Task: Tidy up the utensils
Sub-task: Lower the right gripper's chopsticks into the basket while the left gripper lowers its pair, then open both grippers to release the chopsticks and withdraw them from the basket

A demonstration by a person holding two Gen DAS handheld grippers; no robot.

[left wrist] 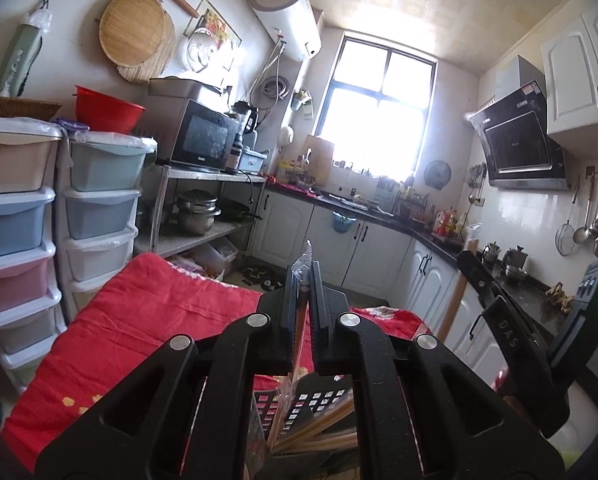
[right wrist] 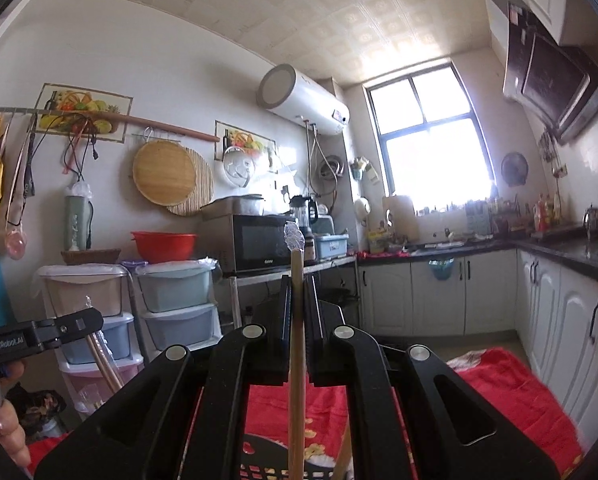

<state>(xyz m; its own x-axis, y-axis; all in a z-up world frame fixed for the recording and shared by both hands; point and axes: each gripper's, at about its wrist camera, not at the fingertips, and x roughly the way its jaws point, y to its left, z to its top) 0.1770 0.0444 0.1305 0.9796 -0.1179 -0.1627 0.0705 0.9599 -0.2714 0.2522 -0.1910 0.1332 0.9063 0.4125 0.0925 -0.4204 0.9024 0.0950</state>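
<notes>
Nearest to the left wrist camera are the black arms of the left gripper [left wrist: 304, 280], and its fingers are closed together on a thin crinkled plastic wrapper [left wrist: 305, 258] that stands up above the tips. Below the fingers, at the bottom edge of this view, a black perforated basket [left wrist: 319, 400] lies on the red quilt [left wrist: 159, 320], and wooden chopsticks [left wrist: 327, 424] rest in it on a slant. The dark pieces between the fingers are too small to name.

In the right wrist view the right gripper [right wrist: 297, 292] has its fingers clamped on one long wooden chopstick [right wrist: 297, 360]. This stick runs upright between the fingers, from the bottom edge of the picture to above the tips, and a small piece of clear plastic [right wrist: 293, 237] sits on its top end. Under the gripper the same black basket is seen on the quilt, near its front edge. At the left edge of this view the left gripper appears from the side, with a few chopsticks in a clear wrapper hanging below its tip, and a hand [right wrist: 7, 432] holds it.

Behind stand pastel plastic drawers [left wrist: 99, 208], a microwave [left wrist: 203, 136] and a bright window [left wrist: 375, 112].
</notes>
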